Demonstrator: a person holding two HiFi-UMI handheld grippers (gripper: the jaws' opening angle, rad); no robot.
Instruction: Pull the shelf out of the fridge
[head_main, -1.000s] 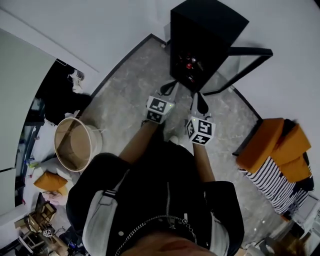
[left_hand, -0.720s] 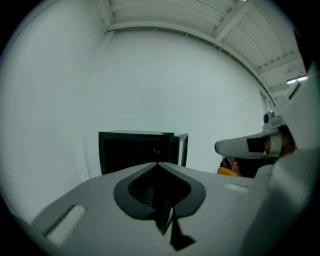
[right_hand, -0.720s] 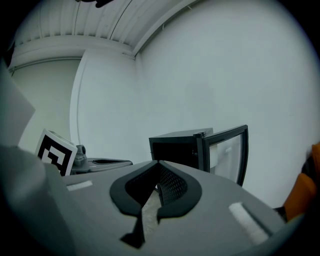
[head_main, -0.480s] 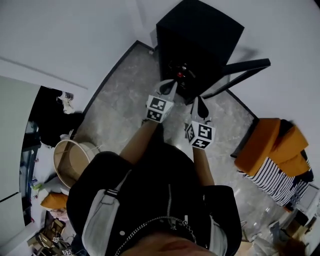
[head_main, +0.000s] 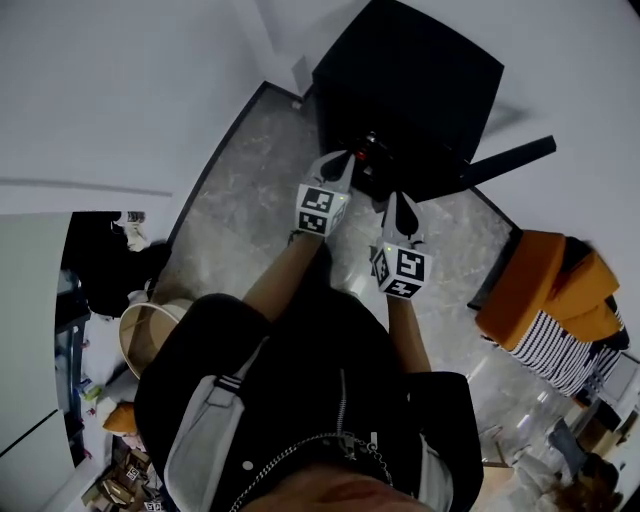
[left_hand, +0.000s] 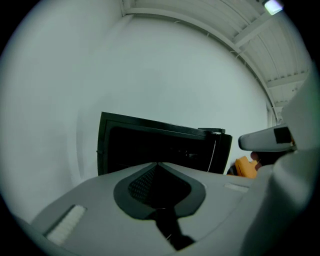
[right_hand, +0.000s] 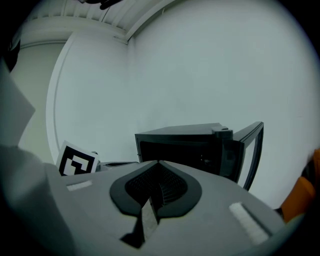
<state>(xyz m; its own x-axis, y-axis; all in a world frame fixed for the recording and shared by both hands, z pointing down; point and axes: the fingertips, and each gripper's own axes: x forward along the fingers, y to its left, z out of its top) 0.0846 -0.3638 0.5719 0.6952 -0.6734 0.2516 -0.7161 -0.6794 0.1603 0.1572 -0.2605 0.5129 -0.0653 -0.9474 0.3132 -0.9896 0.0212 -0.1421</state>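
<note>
A small black fridge (head_main: 410, 85) stands on the grey floor against the white wall, its glass door (head_main: 508, 160) swung open to the right. The inside is dark; in the head view I see only small red items (head_main: 372, 148) at its mouth, and I cannot make out the shelf. My left gripper (head_main: 342, 160) is shut and empty, its tip just in front of the fridge opening. My right gripper (head_main: 399, 200) is also shut and empty, a little further back. Both gripper views face the fridge (left_hand: 160, 150) (right_hand: 185, 145) with jaws closed (left_hand: 157, 165) (right_hand: 159, 163).
Orange and striped cushions (head_main: 548, 290) lie on the floor at the right. A round basket (head_main: 150, 335) stands at the left, beside dark clutter (head_main: 110, 260). The open door (right_hand: 252, 150) juts out right of the opening. The left gripper's marker cube (right_hand: 77, 160) shows beside the right gripper.
The person has stepped closer to the fridge and both grippers have moved forward toward its opening. Both stay shut.
</note>
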